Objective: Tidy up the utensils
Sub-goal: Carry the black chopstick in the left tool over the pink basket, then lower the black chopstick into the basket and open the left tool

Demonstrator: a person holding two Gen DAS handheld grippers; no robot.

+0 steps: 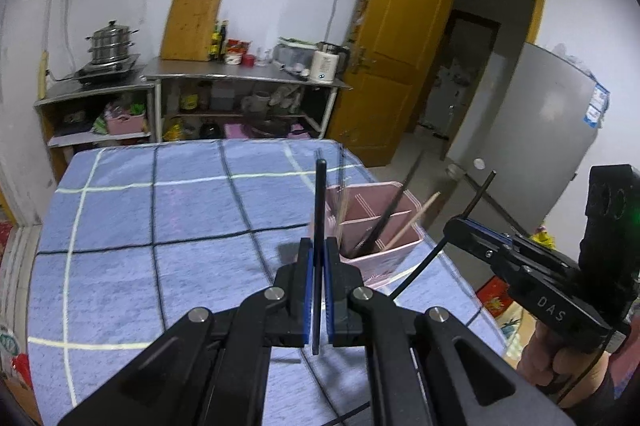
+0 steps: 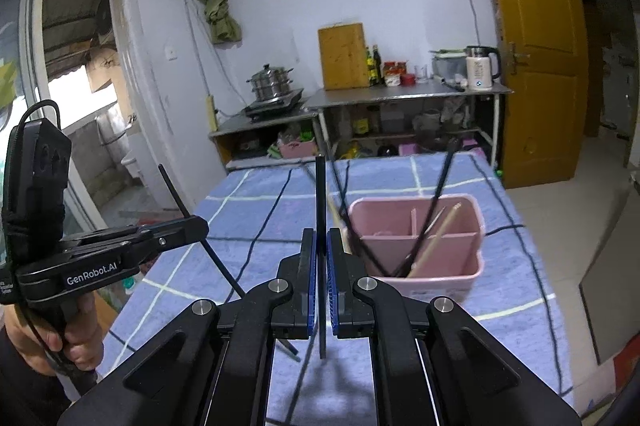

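My left gripper (image 1: 318, 246) is shut on a black chopstick (image 1: 319, 202) that stands upright, above the blue checked tablecloth (image 1: 160, 226). My right gripper (image 2: 321, 242) is shut on another black chopstick (image 2: 320, 194), also upright. A pink divided utensil holder (image 1: 384, 250) stands just right of the left gripper; it also shows in the right wrist view (image 2: 432, 266). It holds black and wooden chopsticks (image 2: 434, 238) leaning inside. Each gripper shows in the other's view: the right one (image 1: 468, 222) and the left one (image 2: 192, 222), each with its chopstick.
The table's far and right edges are near the holder. Beyond stand metal shelves (image 1: 240, 78) with a steamer pot (image 1: 110, 42), a cutting board and a kettle, a yellow door (image 1: 396, 46) and a grey fridge (image 1: 540, 114).
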